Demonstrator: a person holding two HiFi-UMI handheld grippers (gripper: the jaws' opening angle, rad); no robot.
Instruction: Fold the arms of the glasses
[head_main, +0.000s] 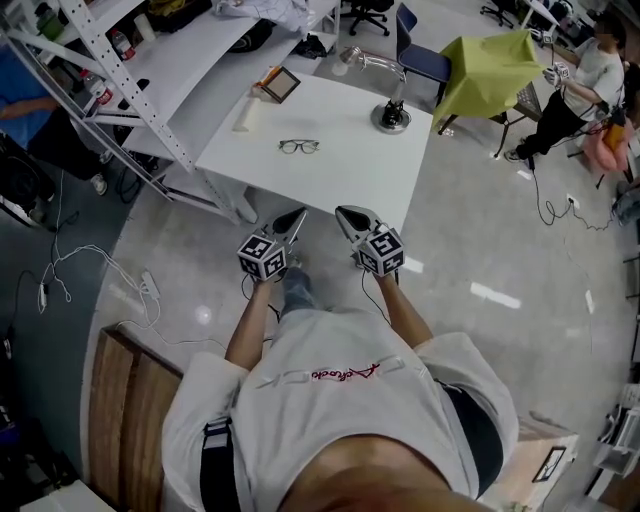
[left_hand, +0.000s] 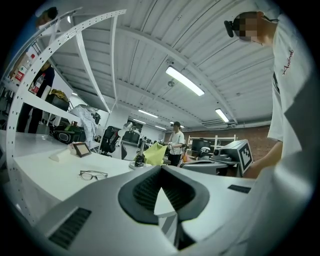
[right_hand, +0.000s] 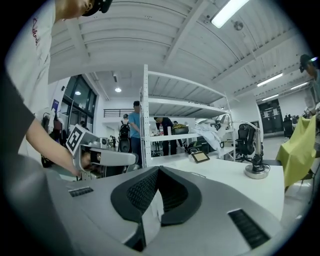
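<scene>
Well beyond both grippers (head_main: 298, 215) (head_main: 342, 211) (closed): glasses (head_main: 299, 147).

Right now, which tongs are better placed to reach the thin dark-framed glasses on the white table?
Left, probably: the left tongs line up with the thin dark-framed glasses, which their own view shows; the right tongs sit further aside.

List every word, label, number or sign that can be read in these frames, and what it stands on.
Red script across the person's white shirt: too small and stylised to read.
Cubes on the left gripper and right gripper: black-and-white square marker patterns only, no letters or numbers.
Small frame: too small to read.
Nothing else shows legible text.
</scene>
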